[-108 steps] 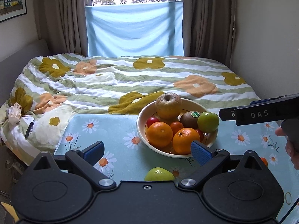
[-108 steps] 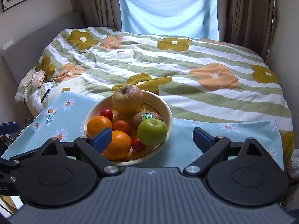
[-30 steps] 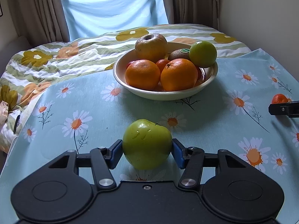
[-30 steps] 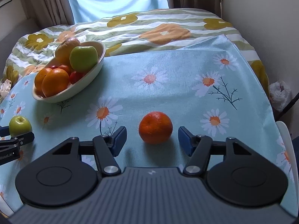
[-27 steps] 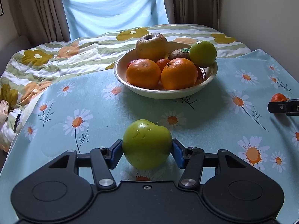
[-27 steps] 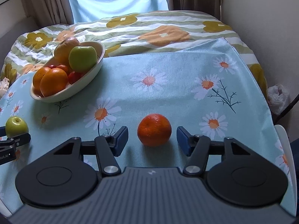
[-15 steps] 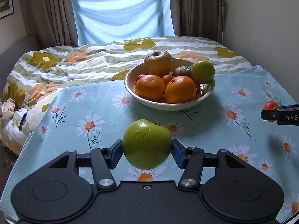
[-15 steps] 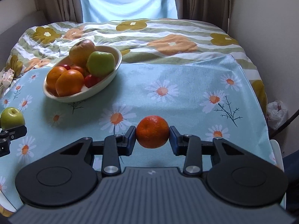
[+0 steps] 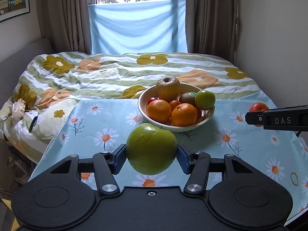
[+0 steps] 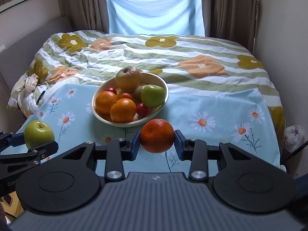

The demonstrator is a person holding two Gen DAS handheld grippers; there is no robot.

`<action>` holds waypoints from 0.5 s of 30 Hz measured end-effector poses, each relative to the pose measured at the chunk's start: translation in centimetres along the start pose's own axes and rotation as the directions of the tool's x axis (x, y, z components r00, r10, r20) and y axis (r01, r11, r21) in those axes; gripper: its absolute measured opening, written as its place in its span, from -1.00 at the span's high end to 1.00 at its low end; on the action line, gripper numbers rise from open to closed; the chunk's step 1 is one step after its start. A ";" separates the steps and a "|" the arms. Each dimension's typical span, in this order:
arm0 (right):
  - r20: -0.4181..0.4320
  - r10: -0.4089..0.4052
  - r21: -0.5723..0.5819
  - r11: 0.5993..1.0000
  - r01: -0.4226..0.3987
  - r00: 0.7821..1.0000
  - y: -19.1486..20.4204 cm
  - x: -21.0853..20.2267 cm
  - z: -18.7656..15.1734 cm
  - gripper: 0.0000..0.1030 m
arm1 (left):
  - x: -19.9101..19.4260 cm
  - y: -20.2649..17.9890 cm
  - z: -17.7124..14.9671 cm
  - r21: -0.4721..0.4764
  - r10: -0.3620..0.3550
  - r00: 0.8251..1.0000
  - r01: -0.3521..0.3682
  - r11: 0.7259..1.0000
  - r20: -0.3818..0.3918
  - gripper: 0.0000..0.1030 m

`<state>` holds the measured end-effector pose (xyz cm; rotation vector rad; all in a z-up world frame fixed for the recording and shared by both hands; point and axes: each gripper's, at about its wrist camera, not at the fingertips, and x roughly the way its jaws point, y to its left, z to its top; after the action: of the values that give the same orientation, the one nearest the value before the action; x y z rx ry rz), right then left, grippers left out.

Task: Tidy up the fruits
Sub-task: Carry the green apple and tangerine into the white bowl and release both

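A green apple [image 9: 151, 151] is held clamped between the blue pads of the left gripper [image 9: 152, 156], at the lower centre of the left wrist view and clear of the cloth below it. An orange [image 10: 157, 135] is pinched in the same way by the right gripper [image 10: 156, 144], low in the middle of the right wrist view. Both fruits appear to be lifted off the surface, so the carrying step is judged to be in hand, with placement not yet done.

The bowl [image 9: 143, 101] is seen just above the apple in the left view, already heaped with oranges, a russet apple, a kiwi, a second green apple and small red fruits. Little free room is left in it; the next move is judged to call for each fruit to be brought over the rim and set gently into a gap or on top, one gripper at a time, so that the pile is not knocked and nothing is rolled out.

The worktop [image 9: 250, 146] is covered by a pale blue cloth printed with daisies. Beyond it, across the upper half of both views, a bed [image 9: 115, 73] with a striped, flowered quilt is seen, then brown curtains and a window draped in blue fabric
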<state>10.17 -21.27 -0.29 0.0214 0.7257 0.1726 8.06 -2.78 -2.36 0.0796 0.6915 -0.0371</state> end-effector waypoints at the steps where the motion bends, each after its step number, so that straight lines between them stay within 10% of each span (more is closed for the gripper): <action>1: 0.002 0.008 -0.011 1.000 -0.008 1.000 0.3 -0.3 0.6 -0.02 | -0.3 0.0 0.4 -0.001 0.002 1.000 -0.002 1.000 0.010 -0.16; 15: 0.029 0.037 -0.061 0.998 -0.035 0.999 1.5 0.6 7.6 -0.02 | 1.5 0.7 6.7 0.031 -0.044 0.997 0.042 0.999 0.066 -0.16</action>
<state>15.46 -19.34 5.11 -0.0206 0.6900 0.2279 13.51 -2.71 1.93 0.0913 0.6258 -0.0908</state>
